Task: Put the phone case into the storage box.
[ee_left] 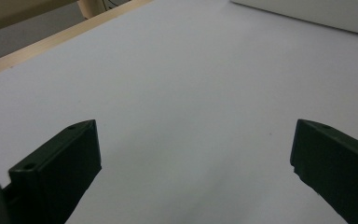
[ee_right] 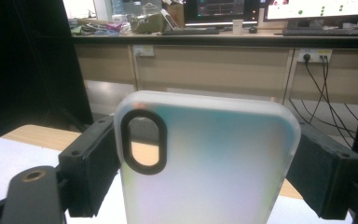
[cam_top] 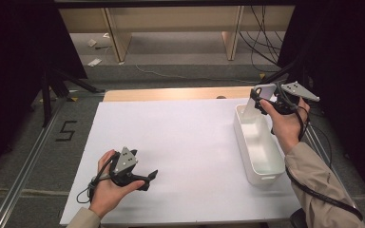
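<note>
A frosted white phone case (ee_right: pixel 205 163) with a black-rimmed camera cutout stands upright between the jaws of my right gripper (ee_right: pixel 205 175), which is shut on its two long edges. From above, the phone case (cam_top: pixel 259 97) hangs over the far end of a white rectangular bin (cam_top: pixel 266 166), held by the right gripper (cam_top: pixel 261 100). My left gripper (cam_top: pixel 148 179) rests low on the white table sheet (cam_top: pixel 180 142) at the near left, pointing right. Its jaws stand wide apart, and bare sheet lies between the left gripper (ee_left: pixel 193 154) fingers.
The bin stands along the sheet's right side, and I see nothing inside it. A wooden table edge (cam_top: pixel 171 93) runs behind the sheet. Beyond it are grey floor, desk legs and loose cables (cam_top: pixel 261 42). A metal rail (cam_top: pixel 24 166) runs along the left.
</note>
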The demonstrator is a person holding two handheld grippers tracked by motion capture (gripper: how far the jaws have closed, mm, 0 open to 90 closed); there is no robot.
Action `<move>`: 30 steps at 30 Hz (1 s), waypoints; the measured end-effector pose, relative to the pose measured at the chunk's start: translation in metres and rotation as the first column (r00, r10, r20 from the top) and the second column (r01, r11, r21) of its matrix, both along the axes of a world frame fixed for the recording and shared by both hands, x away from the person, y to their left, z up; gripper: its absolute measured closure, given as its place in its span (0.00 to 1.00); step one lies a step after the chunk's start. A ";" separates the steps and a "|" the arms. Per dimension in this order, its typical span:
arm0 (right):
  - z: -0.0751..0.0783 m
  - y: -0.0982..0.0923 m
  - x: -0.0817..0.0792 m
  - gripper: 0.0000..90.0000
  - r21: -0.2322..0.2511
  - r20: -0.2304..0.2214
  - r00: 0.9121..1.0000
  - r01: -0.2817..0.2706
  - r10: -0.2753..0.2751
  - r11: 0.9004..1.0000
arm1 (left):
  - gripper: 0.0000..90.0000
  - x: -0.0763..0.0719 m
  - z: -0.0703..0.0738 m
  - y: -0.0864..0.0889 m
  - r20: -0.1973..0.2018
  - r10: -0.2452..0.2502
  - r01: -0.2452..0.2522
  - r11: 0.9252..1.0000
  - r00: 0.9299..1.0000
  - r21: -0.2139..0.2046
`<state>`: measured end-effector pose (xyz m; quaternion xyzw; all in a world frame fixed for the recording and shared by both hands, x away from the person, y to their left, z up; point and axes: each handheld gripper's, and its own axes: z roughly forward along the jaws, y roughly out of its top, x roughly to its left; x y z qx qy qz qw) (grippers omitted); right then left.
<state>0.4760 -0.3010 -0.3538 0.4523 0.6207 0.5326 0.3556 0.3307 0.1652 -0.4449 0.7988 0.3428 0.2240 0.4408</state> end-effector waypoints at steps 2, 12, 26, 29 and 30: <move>0.000 0.000 0.001 0.20 -0.003 0.000 1.000 0.000 0.000 1.000 | 0.01 0.000 0.000 0.000 -0.001 0.000 0.000 1.000 1.000 -0.001; -0.002 0.002 0.005 0.20 -0.004 -0.005 1.000 -0.001 0.001 1.000 | 0.01 0.000 0.000 0.000 0.001 0.000 0.000 1.000 1.000 0.000; -0.004 0.002 0.011 0.20 -0.006 -0.013 1.000 0.004 -0.004 1.000 | 0.01 0.000 0.000 0.000 0.000 -0.001 0.001 1.000 1.000 -0.001; -0.004 0.002 0.012 0.20 -0.005 -0.014 1.000 0.006 -0.006 1.000 | 0.01 0.000 0.000 0.000 0.000 -0.002 0.002 1.000 1.000 0.000; -0.004 0.002 0.012 0.20 -0.005 -0.015 1.000 0.006 -0.006 1.000 | 0.01 0.000 0.000 0.000 0.001 -0.001 0.001 1.000 1.000 0.000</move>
